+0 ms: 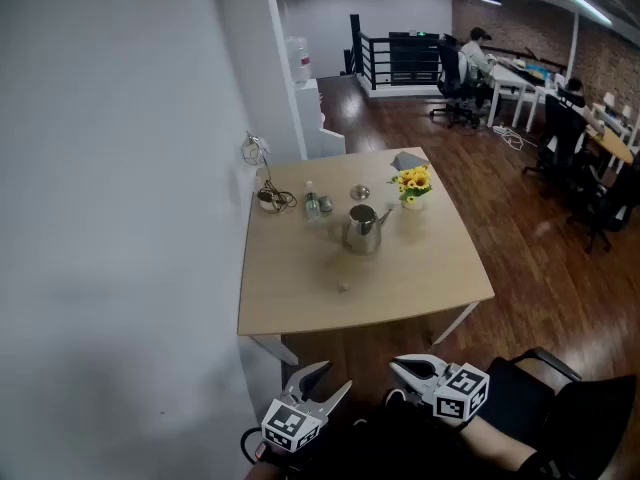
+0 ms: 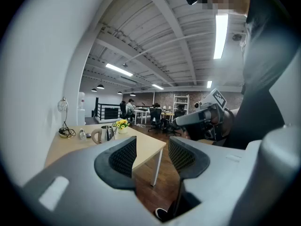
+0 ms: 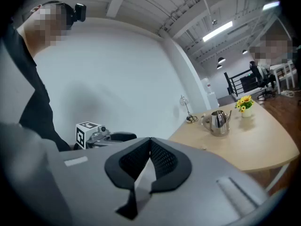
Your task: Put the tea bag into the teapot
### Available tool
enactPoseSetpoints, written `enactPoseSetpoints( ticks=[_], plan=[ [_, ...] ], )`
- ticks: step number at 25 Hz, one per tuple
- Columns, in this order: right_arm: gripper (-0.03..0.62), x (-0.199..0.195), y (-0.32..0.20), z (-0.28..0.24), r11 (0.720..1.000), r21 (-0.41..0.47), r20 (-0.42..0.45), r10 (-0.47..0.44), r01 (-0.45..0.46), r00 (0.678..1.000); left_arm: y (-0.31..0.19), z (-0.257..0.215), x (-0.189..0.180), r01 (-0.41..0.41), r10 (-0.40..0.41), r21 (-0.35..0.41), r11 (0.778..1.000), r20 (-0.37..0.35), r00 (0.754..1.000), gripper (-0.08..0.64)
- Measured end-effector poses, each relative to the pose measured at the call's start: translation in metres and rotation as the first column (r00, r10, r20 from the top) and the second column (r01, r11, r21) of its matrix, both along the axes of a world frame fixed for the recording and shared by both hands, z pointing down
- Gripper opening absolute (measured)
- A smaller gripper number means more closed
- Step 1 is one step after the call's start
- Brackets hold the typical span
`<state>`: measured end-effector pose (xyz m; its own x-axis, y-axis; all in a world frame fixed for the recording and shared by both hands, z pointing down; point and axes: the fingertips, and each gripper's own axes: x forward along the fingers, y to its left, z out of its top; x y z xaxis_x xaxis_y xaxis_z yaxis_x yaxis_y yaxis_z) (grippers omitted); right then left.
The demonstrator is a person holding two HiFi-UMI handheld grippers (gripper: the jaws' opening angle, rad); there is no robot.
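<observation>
A steel teapot [image 1: 362, 230] stands near the middle of the light wooden table [image 1: 300, 298], and a small tea bag [image 1: 343, 286] lies on the tabletop in front of it. Both grippers hang low before the table's near edge, well short of these things. My left gripper [image 1: 325, 379] is open, with nothing between its pads [image 2: 124, 157]. My right gripper [image 1: 398, 364] is shut and empty, its pads [image 3: 160, 157] touching at the tips. The teapot [image 2: 107, 133] also shows far off in the left gripper view. In the right gripper view, the teapot [image 3: 218, 122] and tea bag [image 3: 203, 148] show.
Behind the teapot are a small round lid [image 1: 360, 192], a vase of yellow flowers [image 1: 412, 185], a small bottle [image 1: 311, 203] and a coiled cable [image 1: 270, 198]. A white wall runs along the table's left side. A dark chair [image 1: 560, 398] stands at the lower right. Desks and seated people are far behind.
</observation>
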<state>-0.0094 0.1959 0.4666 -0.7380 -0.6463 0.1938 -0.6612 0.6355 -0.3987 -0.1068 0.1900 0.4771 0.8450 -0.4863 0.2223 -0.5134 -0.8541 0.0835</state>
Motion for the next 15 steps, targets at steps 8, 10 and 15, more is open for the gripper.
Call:
enactPoseSetpoints(
  ticks=[8,10,15],
  plan=[
    [0.008,0.009,-0.063,0.008,0.999,0.011,-0.009,-0.034,0.034,0.999,-0.058,0.014,0.005,0.051,-0.051,-0.008,0.999,0.011,0.999,0.210],
    [0.008,0.010,-0.084,0.013,0.998,0.003,-0.007,-0.056,0.056,0.998,-0.077,0.018,0.009,0.067,-0.067,-0.009,0.998,0.017,0.998,0.210],
    [0.008,0.012,-0.142,0.020,0.992,0.001,-0.002,-0.129,0.129,0.992,-0.133,0.028,0.019,0.120,-0.119,-0.024,0.993,0.029,0.992,0.212]
  ],
)
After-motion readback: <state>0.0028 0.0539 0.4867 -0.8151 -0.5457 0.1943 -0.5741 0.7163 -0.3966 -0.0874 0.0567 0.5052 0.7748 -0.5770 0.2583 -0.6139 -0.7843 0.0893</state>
